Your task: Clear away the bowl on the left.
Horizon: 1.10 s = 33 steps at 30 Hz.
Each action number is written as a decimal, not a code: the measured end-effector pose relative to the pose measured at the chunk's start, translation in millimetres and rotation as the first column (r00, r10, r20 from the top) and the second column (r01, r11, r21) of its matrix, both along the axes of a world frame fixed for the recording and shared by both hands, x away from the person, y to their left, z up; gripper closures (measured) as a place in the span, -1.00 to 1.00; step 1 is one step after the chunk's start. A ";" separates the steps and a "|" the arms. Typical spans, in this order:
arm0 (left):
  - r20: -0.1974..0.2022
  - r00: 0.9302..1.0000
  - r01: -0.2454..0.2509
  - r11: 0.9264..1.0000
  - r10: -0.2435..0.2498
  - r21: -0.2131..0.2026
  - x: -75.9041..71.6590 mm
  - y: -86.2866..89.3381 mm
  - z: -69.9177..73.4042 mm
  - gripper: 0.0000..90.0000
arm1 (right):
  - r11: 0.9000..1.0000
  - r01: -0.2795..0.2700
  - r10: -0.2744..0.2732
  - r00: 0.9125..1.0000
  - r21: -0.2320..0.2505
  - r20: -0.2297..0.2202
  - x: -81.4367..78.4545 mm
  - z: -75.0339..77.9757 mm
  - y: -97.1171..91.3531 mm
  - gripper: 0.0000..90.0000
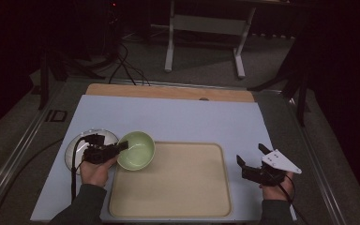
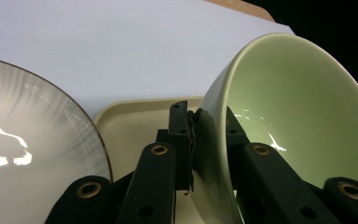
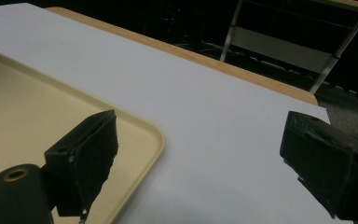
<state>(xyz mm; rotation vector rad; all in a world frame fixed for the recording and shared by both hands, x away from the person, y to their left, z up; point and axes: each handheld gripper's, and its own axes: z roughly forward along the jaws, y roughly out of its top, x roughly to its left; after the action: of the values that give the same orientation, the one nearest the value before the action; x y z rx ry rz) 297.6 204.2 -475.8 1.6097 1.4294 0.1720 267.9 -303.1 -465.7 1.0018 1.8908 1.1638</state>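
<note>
Left gripper [image 1: 122, 146] clamped on bowl [image 1: 138, 151] rim, over tray [image 1: 178, 187] corner; right gripper [image 1: 252, 156] wide open.

I see the green bowl [image 2: 298, 116] as glazed ceramic, smooth and glossy with bright glints. The plate [image 2: 32, 144] beside it is glossy too, streaked grey. My tray [image 1: 168, 183] looks like matt beige plastic. The table cover [image 1: 178, 117] is smooth, matt, and the table edge [image 1: 168, 91] is wood.
</note>
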 end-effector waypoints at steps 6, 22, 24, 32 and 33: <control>-0.002 1.000 0.015 1.000 -0.015 0.001 0.6 -5.5 -0.9 0.81 | 1.000 -0.001 0.001 1.000 -0.002 0.002 0.0 0.0 0.4 -0.76; -0.010 0.998 0.065 0.998 -0.065 0.015 2.8 -24.6 -4.4 0.81 | 1.000 0.002 -0.002 1.000 0.000 0.002 0.2 0.2 0.1 -0.76; -0.013 0.997 0.077 0.997 -0.077 0.017 2.9 -27.5 -5.2 0.81 | 1.000 0.001 -0.001 1.000 -0.002 0.004 0.5 0.1 0.4 -0.76; -0.019 0.994 0.107 0.994 -0.107 0.032 2.5 -41.3 -8.2 0.81 | 1.000 0.003 -0.003 1.000 0.001 0.003 0.3 0.2 -0.2 -0.76; -0.019 0.994 0.111 0.993 -0.110 0.035 2.6 -42.8 -8.8 0.81 | 1.000 0.003 -0.003 1.000 0.002 0.005 0.2 0.3 -0.2 -0.76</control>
<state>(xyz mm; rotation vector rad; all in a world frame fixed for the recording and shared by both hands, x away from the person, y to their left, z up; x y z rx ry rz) 300.1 161.4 -484.6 1.7187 1.3530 0.1202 268.1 -303.3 -465.4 1.0016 1.8841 1.1655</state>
